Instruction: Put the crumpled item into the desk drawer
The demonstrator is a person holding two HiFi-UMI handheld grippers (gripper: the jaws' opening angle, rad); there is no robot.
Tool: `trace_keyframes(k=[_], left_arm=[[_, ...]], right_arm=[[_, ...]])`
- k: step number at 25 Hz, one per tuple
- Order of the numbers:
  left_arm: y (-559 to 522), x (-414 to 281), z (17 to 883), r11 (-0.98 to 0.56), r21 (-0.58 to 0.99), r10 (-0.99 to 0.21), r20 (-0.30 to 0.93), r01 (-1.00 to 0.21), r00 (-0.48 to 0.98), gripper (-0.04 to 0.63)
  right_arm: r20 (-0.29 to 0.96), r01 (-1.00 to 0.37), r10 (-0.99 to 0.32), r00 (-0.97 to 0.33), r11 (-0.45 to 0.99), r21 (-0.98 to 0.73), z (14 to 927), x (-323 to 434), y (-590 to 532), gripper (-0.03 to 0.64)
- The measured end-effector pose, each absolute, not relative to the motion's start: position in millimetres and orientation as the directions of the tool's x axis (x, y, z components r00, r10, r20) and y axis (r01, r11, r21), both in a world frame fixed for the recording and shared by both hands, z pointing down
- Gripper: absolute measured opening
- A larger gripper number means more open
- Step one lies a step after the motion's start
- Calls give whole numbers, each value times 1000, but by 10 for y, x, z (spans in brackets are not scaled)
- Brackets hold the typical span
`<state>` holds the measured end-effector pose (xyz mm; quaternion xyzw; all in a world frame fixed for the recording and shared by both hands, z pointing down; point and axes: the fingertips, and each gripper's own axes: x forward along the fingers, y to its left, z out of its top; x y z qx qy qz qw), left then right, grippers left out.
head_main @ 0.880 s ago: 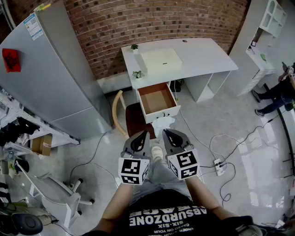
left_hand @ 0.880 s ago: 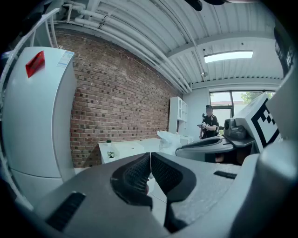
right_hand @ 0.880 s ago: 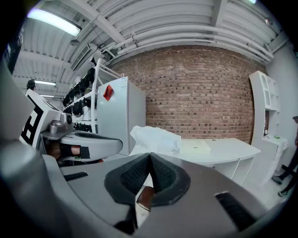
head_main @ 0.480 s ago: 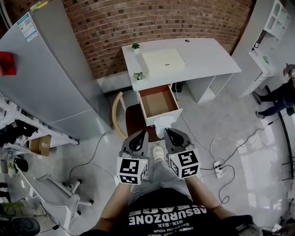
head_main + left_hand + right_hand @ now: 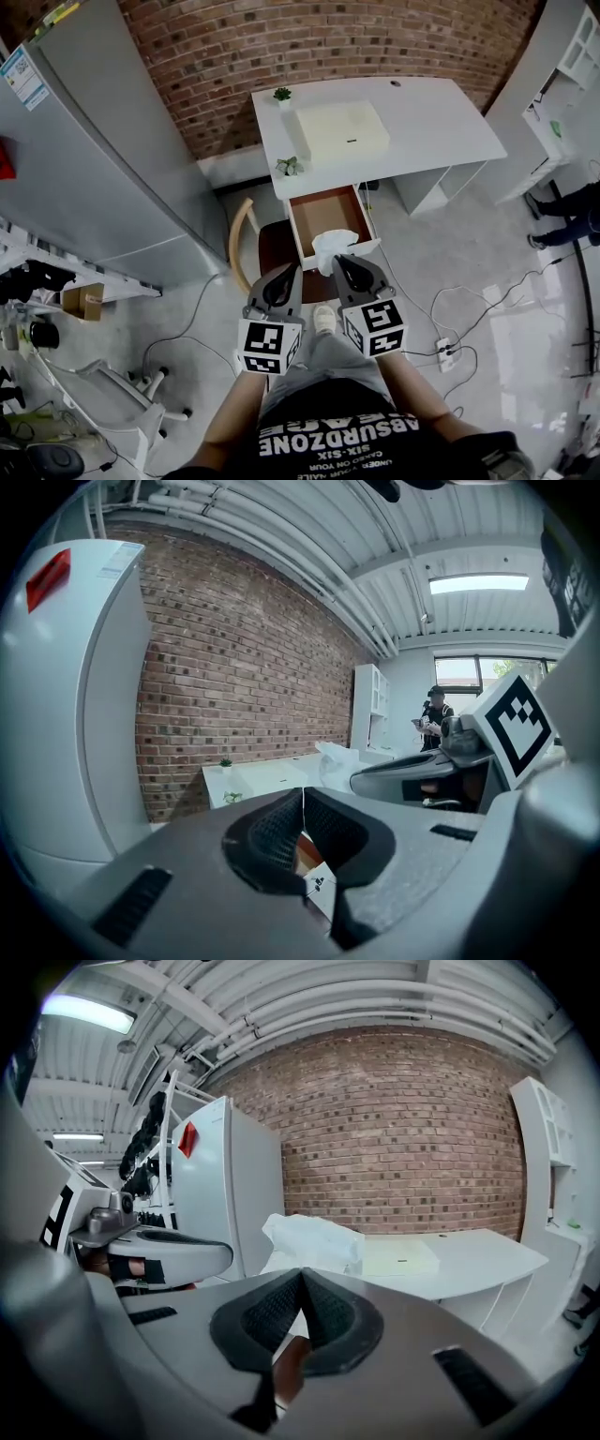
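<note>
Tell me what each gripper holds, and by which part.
The right gripper pinches the crumpled white item by its near edge; the left gripper, jaws shut, holds nothing.

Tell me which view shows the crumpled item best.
Right gripper view: the crumpled item looms large just past the shut jaws' tips. Head view shows it small, at the drawer's front; left gripper view shows only a white scrap.

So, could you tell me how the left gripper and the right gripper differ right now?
The right gripper is shut on the crumpled white item, which shows over the open drawer at its front edge; the left gripper is shut on nothing. The right gripper's tip sits slightly nearer the desk than the left gripper's. Both point toward the desk.
</note>
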<state>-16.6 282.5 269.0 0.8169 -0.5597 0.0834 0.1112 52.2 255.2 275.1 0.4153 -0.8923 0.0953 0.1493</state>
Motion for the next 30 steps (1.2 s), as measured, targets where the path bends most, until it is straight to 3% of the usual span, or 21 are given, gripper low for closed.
trace_keyframes(k=[14,30], left_arm=[[1854,-215,2926,-315,95,-893,306,-944,329,6],[1213,-420,3138,-164,99,-931,312,-981,188,6]], right_arm=[[377,-749,-677,-632,659,-71,2955,511,1521,-3],[399,-673,-602,-692,738,-54,3205,547,783,-3]])
